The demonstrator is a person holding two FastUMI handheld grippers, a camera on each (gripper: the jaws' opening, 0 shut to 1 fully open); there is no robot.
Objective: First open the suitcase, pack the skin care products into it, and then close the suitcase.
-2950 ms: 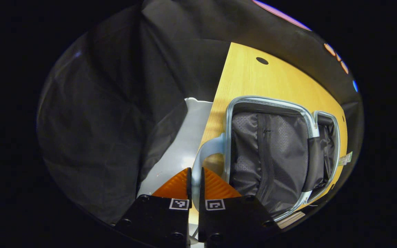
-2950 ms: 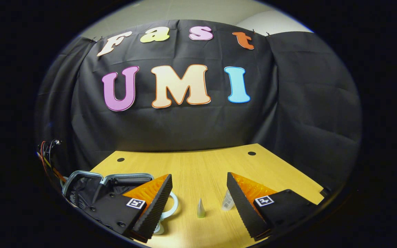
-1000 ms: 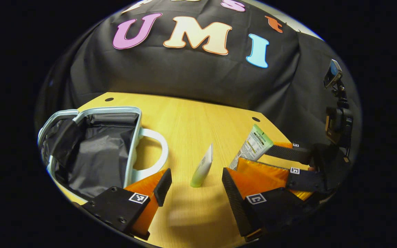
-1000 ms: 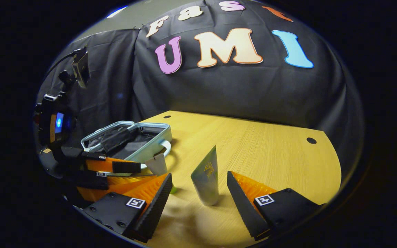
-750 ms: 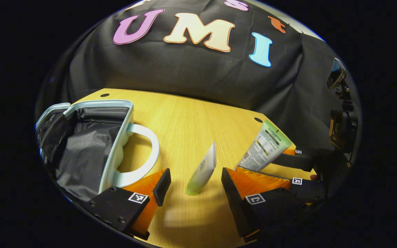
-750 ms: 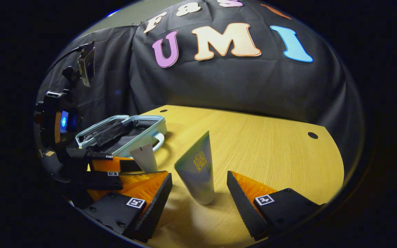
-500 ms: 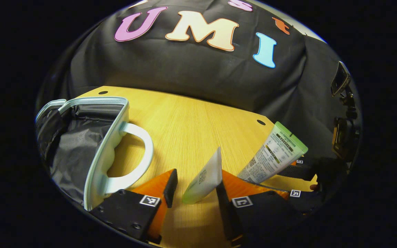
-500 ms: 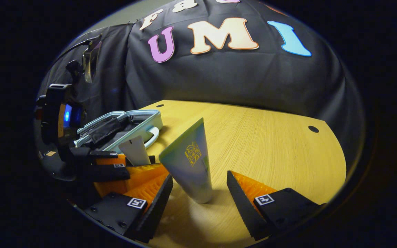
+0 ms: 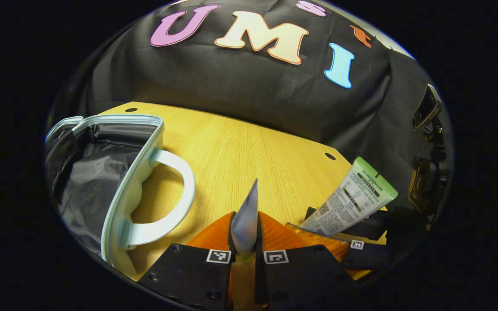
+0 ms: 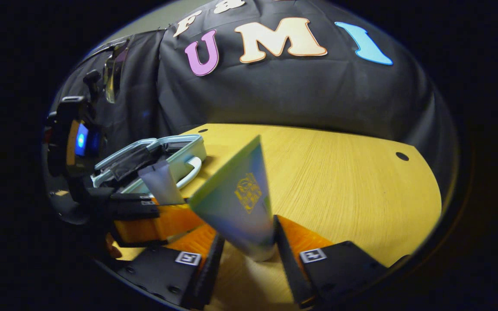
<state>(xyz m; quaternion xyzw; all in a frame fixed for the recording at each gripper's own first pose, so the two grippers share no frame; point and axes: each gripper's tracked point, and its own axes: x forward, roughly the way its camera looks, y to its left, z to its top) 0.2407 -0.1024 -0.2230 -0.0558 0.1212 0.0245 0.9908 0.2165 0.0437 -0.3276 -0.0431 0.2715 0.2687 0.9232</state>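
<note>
Fingers (image 9: 231,229) of the left gripper (image 9: 244,235) clamp a grey tube (image 9: 245,218); the right gripper (image 10: 245,244) apparently clamps a green tube (image 10: 238,203). The open suitcase (image 9: 97,172) holds only lining.

Tool fingers (image 9: 270,235) hide the grey tube's (image 9: 246,220) base.

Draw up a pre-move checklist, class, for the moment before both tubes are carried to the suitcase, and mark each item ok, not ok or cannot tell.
1. Suitcase open, dark lining exposed: ok.
2. Left hand-held gripper closed on the narrow pale tube, fingers on both sides: ok.
3. Right hand-held gripper closed on the wide green-and-white tube: cannot tell; the fingers flank its base, but contact on both sides is unclear.
4. Tubes lifted off the wooden table: cannot tell.
5. Bare table between the tubes and the suitcase handle: ok.
6. Suitcase compartment free of other items: cannot tell; part of it is out of sight.
</note>
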